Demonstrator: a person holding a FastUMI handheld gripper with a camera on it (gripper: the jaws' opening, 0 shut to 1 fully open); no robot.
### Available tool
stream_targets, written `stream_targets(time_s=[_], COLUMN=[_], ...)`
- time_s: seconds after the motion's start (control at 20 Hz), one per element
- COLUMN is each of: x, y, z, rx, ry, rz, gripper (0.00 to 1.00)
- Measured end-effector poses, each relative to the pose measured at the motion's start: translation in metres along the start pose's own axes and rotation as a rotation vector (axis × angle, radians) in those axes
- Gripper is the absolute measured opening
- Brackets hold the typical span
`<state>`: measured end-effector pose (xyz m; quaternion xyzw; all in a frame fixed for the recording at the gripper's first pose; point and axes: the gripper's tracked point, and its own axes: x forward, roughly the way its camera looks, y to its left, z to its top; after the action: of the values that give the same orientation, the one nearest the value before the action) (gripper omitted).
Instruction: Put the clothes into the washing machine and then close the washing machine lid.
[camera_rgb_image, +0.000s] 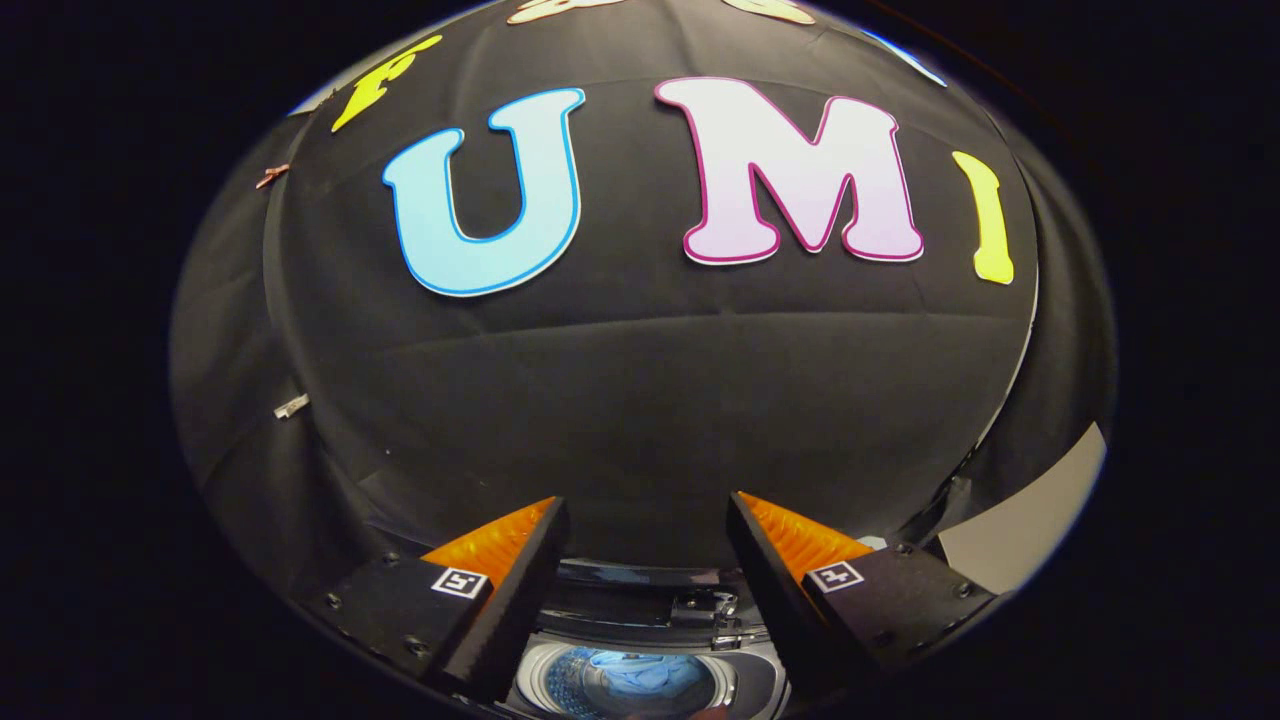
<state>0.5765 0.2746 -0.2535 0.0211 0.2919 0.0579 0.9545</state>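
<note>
1. Fingers of the gripper (648, 515) stand spread apart with nothing between them, raised toward the booth wall.
2. Below and between them sits the washing machine (640, 668), its drum open with the clothes (632, 678) already inside.
3. Judging by that, the lid (640, 588), upright beyond the drum, needs closing next.

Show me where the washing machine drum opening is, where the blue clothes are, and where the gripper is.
Round silver washing machine drum opening (545, 672): gripper view, on its left rim.
Blue clothes (635, 682): gripper view, on the crumpled fabric inside the drum.
Gripper (645, 520): gripper view, midway between its open fingertips.
</note>
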Motion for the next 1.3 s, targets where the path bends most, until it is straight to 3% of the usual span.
stream_targets(time_s=[0.2,1.3], x=[0.011,0.004], y=[0.006,0.006], z=[-0.02,-0.027], rx=[-0.001,-0.051], ry=[0.051,0.087], rz=[0.006,0.032], gripper=[1.0,1.0])
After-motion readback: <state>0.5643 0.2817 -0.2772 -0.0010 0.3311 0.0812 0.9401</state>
